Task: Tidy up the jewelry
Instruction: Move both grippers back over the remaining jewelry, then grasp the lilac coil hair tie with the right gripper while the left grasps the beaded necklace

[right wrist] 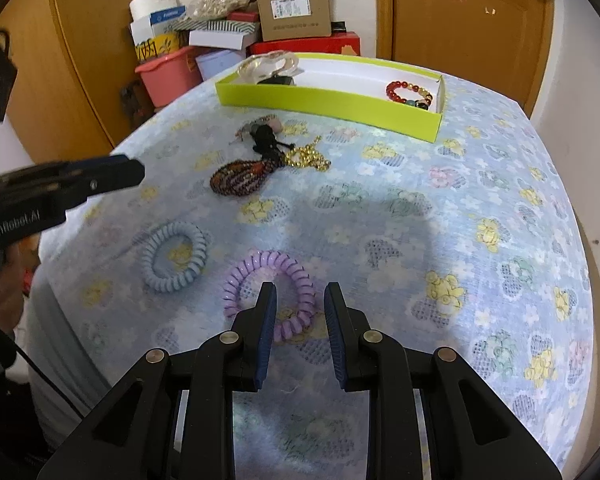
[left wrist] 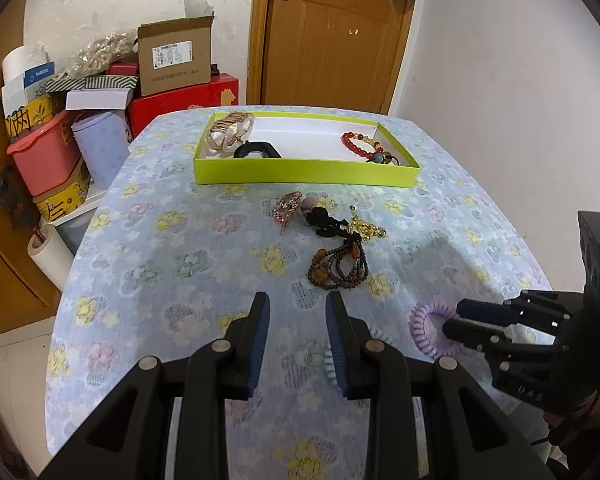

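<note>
A purple coil tie [right wrist: 269, 289] lies flat on the cloth [right wrist: 420, 216], a springy spiral ring, right at the open right claw [right wrist: 300, 316], whose left finger sits inside the loop. The step looks like picking it up; next the jaws must straddle the coil and close. Far ahead waits the green tray [right wrist: 332, 98]. The left claw [left wrist: 298, 344] hovers open and empty.

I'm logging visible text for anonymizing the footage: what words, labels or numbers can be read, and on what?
"GenRobot.AI": on the left gripper body, right wrist view.
Cardboard box label: printed, too small to read.
Yellow tin: large characters, not legible.
Right gripper body marking: too blurred.
</note>
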Available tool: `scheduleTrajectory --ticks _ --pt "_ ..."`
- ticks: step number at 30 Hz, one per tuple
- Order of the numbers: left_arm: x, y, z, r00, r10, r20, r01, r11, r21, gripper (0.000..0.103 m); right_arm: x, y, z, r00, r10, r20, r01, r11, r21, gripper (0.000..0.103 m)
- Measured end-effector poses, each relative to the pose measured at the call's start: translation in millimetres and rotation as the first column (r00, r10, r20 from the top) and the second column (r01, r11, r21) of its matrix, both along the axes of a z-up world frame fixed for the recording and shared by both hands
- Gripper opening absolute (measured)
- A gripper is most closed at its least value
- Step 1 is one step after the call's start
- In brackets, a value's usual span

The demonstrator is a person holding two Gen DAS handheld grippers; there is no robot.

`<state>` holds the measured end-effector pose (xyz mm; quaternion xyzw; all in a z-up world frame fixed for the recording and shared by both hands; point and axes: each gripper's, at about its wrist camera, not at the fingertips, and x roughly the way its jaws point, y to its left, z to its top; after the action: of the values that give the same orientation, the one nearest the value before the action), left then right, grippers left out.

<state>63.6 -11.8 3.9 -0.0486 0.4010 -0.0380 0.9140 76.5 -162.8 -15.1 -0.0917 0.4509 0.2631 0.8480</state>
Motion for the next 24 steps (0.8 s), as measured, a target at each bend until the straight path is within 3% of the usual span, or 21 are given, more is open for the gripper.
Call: scheduleTrajectory --ticks 3,6,16,24 --pt "6.9 -1.1 -2.6 1.000 -0.010 -0.004 0.010 1.000 -0.007 0.035 -2.3 3.3 -1.2 0.999 0.016 0.033 -0.015 0.999 -0.034 0.025" --pt "15.5 -2.7 -5.1 1.000 -0.023 -0.006 0.023 1.000 -0.017 0.036 -1.6 2.6 -2.0 0.999 0.015 0.052 -0.013 0.999 -0.047 0.011" --pt "47.1 -23.3 -16.7 0.994 -0.105 -0.024 0.104 0.994 -0.028 0.043 14.7 -24.6 -2.5 0.997 -0.069 0.042 0.069 0.998 0.002 0.009" --pt "76.6 -49.4 -25.8 0.984 -0.174 -0.045 0.174 0.985 0.014 0.043 24.2 -36.8 -2.4 0.996 -0.085 0.032 0.084 0.996 0.023 0.009"
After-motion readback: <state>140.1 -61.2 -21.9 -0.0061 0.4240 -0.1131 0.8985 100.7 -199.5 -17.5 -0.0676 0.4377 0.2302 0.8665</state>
